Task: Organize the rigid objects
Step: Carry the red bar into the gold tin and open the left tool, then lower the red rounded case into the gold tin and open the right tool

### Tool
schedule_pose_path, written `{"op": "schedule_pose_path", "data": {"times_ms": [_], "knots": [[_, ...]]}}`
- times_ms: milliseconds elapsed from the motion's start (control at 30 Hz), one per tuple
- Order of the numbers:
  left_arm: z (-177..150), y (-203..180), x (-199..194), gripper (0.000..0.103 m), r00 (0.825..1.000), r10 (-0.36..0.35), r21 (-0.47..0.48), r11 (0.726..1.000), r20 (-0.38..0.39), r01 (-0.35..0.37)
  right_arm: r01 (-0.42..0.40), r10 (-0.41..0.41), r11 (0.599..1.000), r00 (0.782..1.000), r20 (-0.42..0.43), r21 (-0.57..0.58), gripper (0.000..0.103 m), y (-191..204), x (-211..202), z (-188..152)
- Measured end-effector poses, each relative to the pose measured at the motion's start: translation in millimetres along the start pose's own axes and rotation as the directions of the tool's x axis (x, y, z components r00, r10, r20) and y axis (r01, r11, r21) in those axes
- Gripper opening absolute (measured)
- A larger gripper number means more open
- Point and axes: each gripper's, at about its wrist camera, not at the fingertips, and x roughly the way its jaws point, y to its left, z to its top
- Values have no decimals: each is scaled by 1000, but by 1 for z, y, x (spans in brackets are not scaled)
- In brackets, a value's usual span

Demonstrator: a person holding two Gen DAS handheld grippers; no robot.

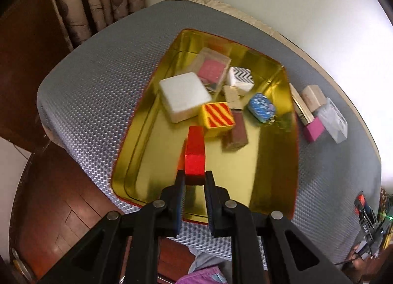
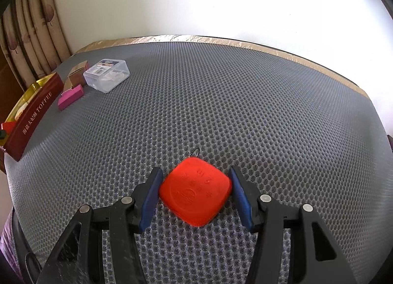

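Note:
My left gripper (image 1: 194,176) is shut on a long red block (image 1: 194,151) and holds it over the near part of a gold tin tray (image 1: 137,151). The tray holds several small boxes, among them a white box (image 1: 183,94), a yellow-and-red striped cube (image 1: 217,118) and a blue tin (image 1: 261,107). In the right wrist view my right gripper (image 2: 195,191) has its blue pads on both sides of a flat red rounded-square case (image 2: 195,196) lying on the grey mat (image 2: 245,102). The pads touch its corners.
A pink box (image 1: 314,129), a clear plastic box (image 1: 334,121) and gold boxes (image 1: 312,98) lie on the mat right of the tray. The right wrist view shows them at far left, the clear box (image 2: 106,75) beside the tray's red "TOFFEE" wall (image 2: 34,117).

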Motion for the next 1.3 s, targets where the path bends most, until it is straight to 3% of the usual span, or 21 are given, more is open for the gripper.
{"op": "schedule_pose_path", "data": {"times_ms": [100, 200, 433, 633, 800, 933, 1033, 1133, 1300], "knots": [[-6, 1, -9, 20, 992, 114, 4, 993, 54, -114, 2, -2, 1000, 1000, -4, -1, 53, -1, 0, 1], [-13, -2, -25, 39, 966, 215, 37, 974, 145, -223, 0, 0, 1000, 1000, -20, 7, 53, -2, 0, 4], [-38, 9, -61, 40, 938, 191, 5, 980, 289, -201, -22, 29, 997, 995, -92, 70, 52, -5, 0, 13], [-48, 32, -68, 40, 934, 190, -37, 981, 302, -188, -94, 103, 989, 992, -72, 113, 52, 12, -25, 22], [-48, 49, -63, 40, 945, 166, -76, 986, 283, -151, -231, 230, 973, 973, -12, -9, 52, 89, -56, 66], [-49, 56, -63, 40, 946, 145, -100, 988, 290, -121, -377, 376, 918, 926, -30, -120, 52, 179, -56, 109], [-49, 61, -60, 40, 953, 123, -108, 989, 278, -96, -444, 434, 873, 896, -93, -204, 52, 256, -33, 134], [-48, 65, -55, 40, 962, 101, -114, 991, 252, -74, -481, 454, 855, 875, -169, -195, 52, 304, 6, 152], [-47, 71, -49, 40, 973, 58, -130, 991, 222, -29, -509, 477, 854, 849, -227, -108, 52, 344, 61, 175]]}}
